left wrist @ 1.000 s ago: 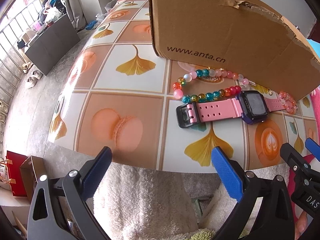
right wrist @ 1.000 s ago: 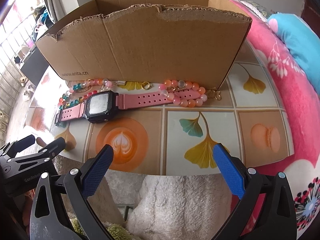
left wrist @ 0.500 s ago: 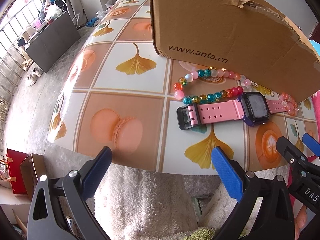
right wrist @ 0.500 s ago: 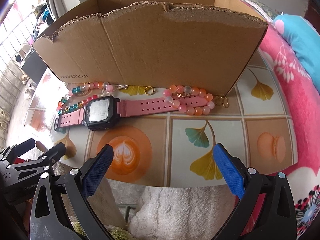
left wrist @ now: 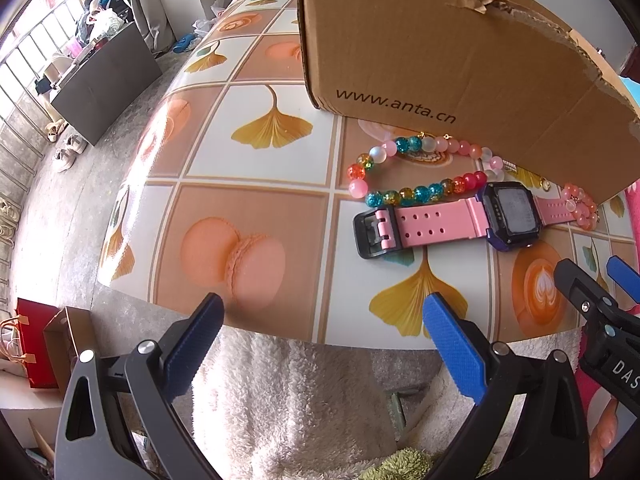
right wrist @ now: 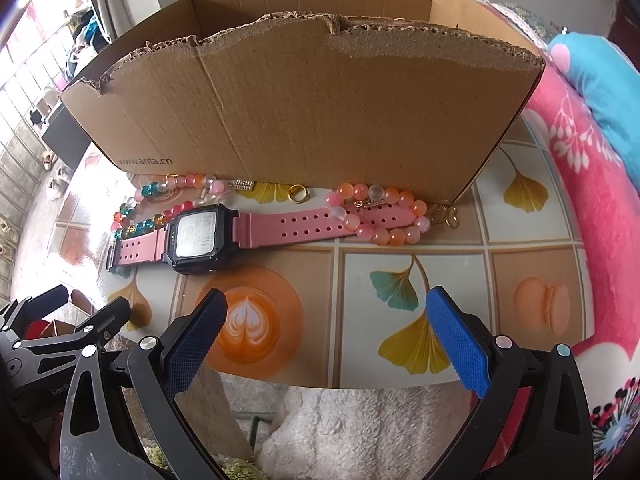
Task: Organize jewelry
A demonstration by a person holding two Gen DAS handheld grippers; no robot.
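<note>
both grippers, left gripper point(left wrist: 322, 316) and right gripper point(right wrist: 326, 312), open, empty. cardboard box point(right wrist: 320, 112) interior hidden; pink watch point(right wrist: 224, 232) strap end lies under peach bracelet point(right wrist: 384, 216).

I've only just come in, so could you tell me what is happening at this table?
A person is holding a two-finger gripper in each hand at the near edge of the table. Both the left gripper and the right gripper are open and hold nothing. The jewelry lies in front of the cardboard box: a pink watch, a multicoloured bead bracelet, a pink-orange bead bracelet and a small gold ring. Nothing has been picked up yet.
</note>
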